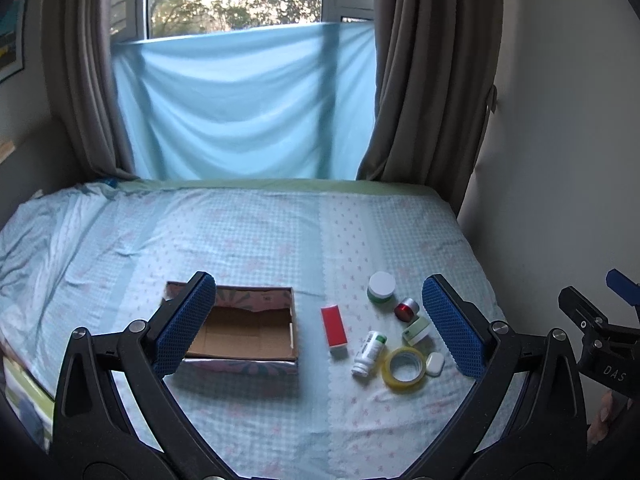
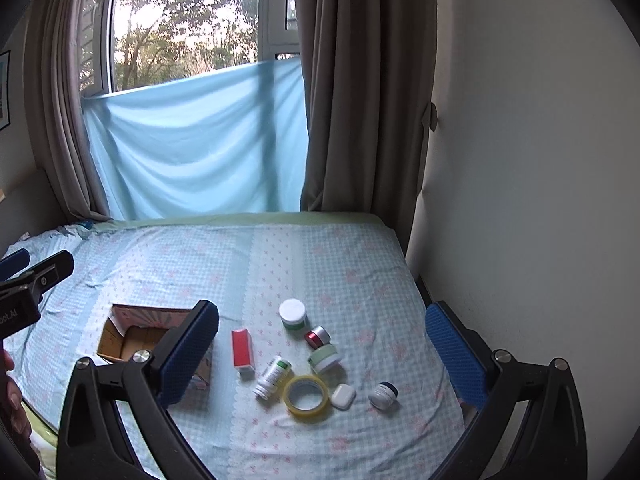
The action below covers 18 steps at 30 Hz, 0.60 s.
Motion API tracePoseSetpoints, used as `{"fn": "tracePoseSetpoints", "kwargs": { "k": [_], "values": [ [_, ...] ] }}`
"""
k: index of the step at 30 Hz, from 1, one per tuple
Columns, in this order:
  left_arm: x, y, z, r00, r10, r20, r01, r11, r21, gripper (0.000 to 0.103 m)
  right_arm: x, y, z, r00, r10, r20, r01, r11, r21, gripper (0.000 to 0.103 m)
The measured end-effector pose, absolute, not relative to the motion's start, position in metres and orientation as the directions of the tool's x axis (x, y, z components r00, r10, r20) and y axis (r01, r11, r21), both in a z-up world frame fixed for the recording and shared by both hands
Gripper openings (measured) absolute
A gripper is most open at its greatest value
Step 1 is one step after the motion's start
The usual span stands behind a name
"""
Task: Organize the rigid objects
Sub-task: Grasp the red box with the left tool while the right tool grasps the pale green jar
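An open, empty cardboard box (image 1: 244,330) (image 2: 132,338) sits on the bed. To its right lie a red box (image 1: 334,330) (image 2: 242,350), a white bottle on its side (image 1: 369,353) (image 2: 273,376), a yellow tape roll (image 1: 404,369) (image 2: 306,397), a white-lidded jar (image 1: 381,287) (image 2: 293,314), a red tin (image 1: 406,309) (image 2: 318,337), a pale green jar (image 1: 417,330) (image 2: 324,357), a white case (image 1: 435,364) (image 2: 343,396) and a small dark-capped jar (image 2: 383,395). My left gripper (image 1: 318,326) and right gripper (image 2: 322,354) are open, empty, above the bed.
The bed (image 1: 240,232) has a light checked sheet. A blue cloth (image 1: 248,104) hangs over the window between brown curtains (image 1: 424,80). A white wall (image 2: 520,160) runs along the bed's right side. The right gripper shows in the left wrist view (image 1: 600,332).
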<state>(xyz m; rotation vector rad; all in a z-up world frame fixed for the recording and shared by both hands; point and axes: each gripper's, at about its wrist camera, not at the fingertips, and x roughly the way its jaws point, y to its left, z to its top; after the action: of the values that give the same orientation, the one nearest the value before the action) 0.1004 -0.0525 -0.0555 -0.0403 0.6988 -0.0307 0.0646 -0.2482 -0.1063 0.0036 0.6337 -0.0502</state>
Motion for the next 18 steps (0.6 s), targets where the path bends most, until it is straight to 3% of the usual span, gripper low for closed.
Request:
{"fn": "tracePoseSetpoints", "kwargs": {
  "k": [18],
  "values": [
    [0.266, -0.118, -0.27, 0.381, -0.118, -0.917, 0.031, 0.993, -0.114, 0.102, 0.195, -0.308, -0.272, 0.537, -0.013, -0.843, 0.143, 0.987, 0.076, 0.103]
  ]
}}
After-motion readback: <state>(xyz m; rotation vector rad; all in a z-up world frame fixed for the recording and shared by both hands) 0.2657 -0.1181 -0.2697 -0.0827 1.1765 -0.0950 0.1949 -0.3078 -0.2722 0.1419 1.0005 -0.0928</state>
